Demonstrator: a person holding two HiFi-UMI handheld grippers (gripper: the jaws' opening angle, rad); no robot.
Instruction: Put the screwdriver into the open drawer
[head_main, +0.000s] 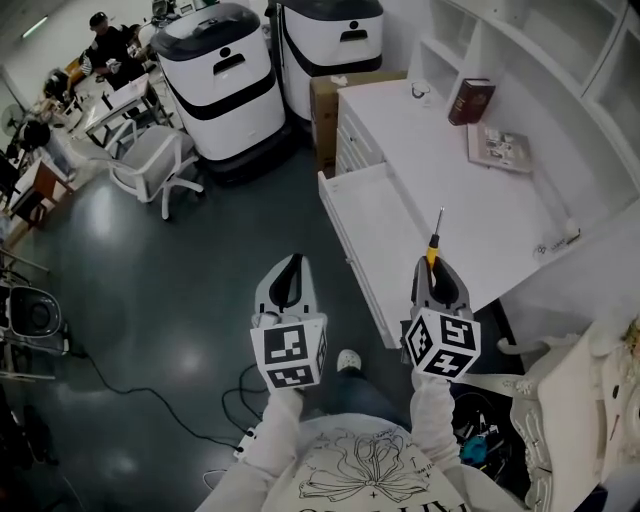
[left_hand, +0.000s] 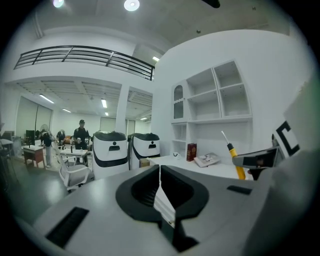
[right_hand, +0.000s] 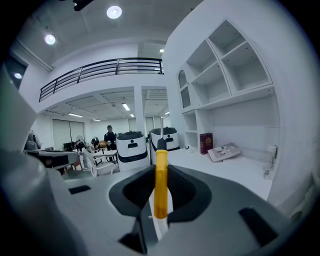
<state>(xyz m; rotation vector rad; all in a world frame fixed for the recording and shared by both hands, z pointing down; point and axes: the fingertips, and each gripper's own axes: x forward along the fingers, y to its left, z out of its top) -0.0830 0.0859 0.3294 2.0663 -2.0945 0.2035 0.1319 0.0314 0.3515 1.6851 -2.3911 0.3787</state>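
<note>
The screwdriver (head_main: 434, 243) has a yellow handle, a black collar and a thin metal shaft, and my right gripper (head_main: 437, 272) is shut on its handle. In the right gripper view the screwdriver (right_hand: 160, 180) stands upright between the jaws, shaft pointing away. It also shows in the left gripper view as the screwdriver (left_hand: 234, 158) off to the right. My left gripper (head_main: 289, 277) hangs over the dark floor, shut with nothing in it. The open white drawer (head_main: 372, 212) juts from the white desk (head_main: 440, 170) just ahead of the right gripper.
A dark red book (head_main: 471, 101) and a flat booklet (head_main: 499, 148) lie on the desk. Two white and black machines (head_main: 220, 75) stand beyond, with a cardboard box (head_main: 325, 108) beside the desk. A white chair (head_main: 148, 165) stands left; cables (head_main: 150, 395) lie on the floor.
</note>
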